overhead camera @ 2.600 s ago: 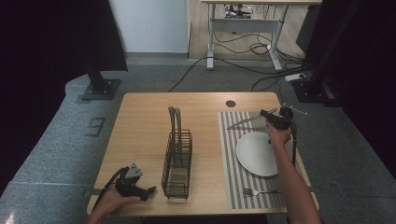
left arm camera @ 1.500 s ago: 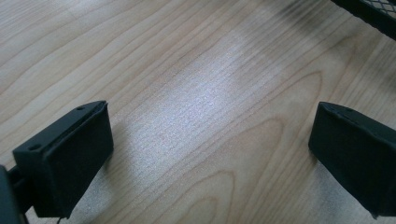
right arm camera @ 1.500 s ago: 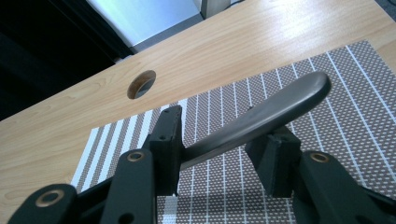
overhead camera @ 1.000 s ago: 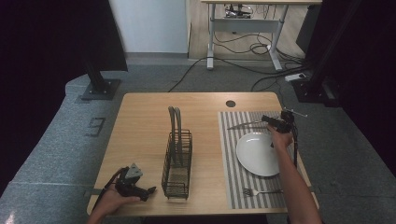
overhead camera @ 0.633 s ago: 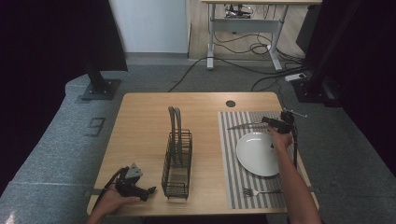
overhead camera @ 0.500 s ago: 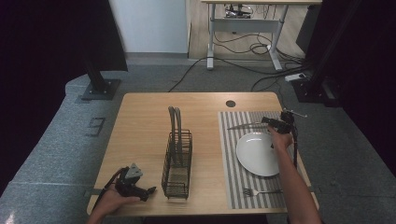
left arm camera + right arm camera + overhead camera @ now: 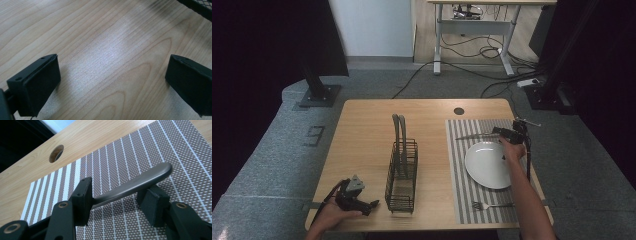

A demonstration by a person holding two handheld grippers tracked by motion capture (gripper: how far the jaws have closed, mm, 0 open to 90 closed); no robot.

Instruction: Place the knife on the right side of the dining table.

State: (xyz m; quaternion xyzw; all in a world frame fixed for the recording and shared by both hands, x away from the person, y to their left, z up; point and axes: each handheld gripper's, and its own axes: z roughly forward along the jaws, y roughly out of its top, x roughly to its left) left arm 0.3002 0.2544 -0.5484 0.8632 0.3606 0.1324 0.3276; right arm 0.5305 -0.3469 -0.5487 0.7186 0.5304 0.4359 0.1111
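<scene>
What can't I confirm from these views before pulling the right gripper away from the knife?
- Knife blade: hidden behind the right gripper jaw in the right gripper view; too small in the high view.
- Pad contact with the handle: not clear.
- Left gripper: table between its jaws, hand cut off by the edge.

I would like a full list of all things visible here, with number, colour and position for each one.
table: one, light wood, centre
placemat: one, brown-and-white striped, table's right side
plate: one, white, on the placemat
knife: one, grey metal, on the placemat beyond the plate, handle between the right gripper's fingers
fork: one, metal, placemat's near edge
rack: one, black wire, table's middle, holding two grey utensils
left gripper: black, near left edge, fingers apart over bare wood
right gripper: black, fingers just been opening around the knife handle
</scene>
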